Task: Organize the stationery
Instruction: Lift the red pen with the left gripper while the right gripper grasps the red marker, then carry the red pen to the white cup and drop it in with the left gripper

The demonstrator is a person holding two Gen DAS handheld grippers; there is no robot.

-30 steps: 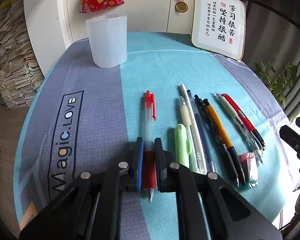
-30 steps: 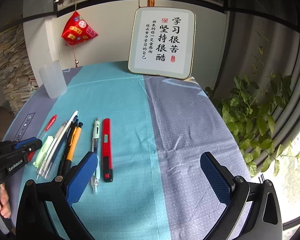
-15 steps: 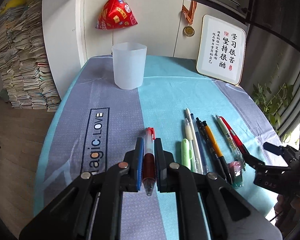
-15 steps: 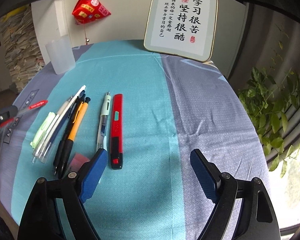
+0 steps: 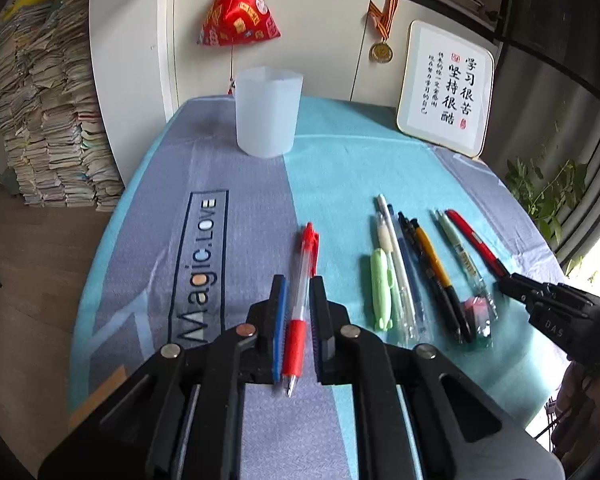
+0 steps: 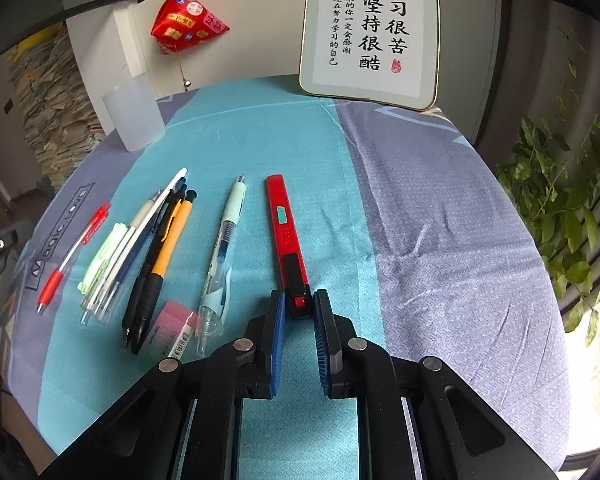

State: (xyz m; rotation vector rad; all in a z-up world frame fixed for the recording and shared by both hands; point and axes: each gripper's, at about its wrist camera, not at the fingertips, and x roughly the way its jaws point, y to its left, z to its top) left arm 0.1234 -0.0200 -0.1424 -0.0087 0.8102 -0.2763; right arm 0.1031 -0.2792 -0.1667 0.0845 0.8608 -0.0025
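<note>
The left claw [image 5: 298, 312] was pinching the slim red-and-clear click pen [image 5: 302, 280] around its red rubber grip, the barrel pointing away toward the frosted translucent plastic cup [image 5: 268, 114] at the far end of the surface [image 5: 340, 160]. Light, stiff and slick on the clear barrel, that pen looked best held right there on the rubber, where the pads could bite.

The right claw [image 6: 299, 312] was closing, with the black near end of the flat red-and-black box-shaped cutter [image 6: 286, 236] between its blue pads; a sliver of gap seemed to remain, so no firm hold yet. That cutter lay flat on the teal cloth, just beside the mint-capped clear gel pen [image 6: 224, 248]. Rigid and flat-sided, it should have sat squarely in a pinch across its narrow width, though a hold so near the end would probably let the long body droop or swing. Hard plastic, likely slippery.
</note>
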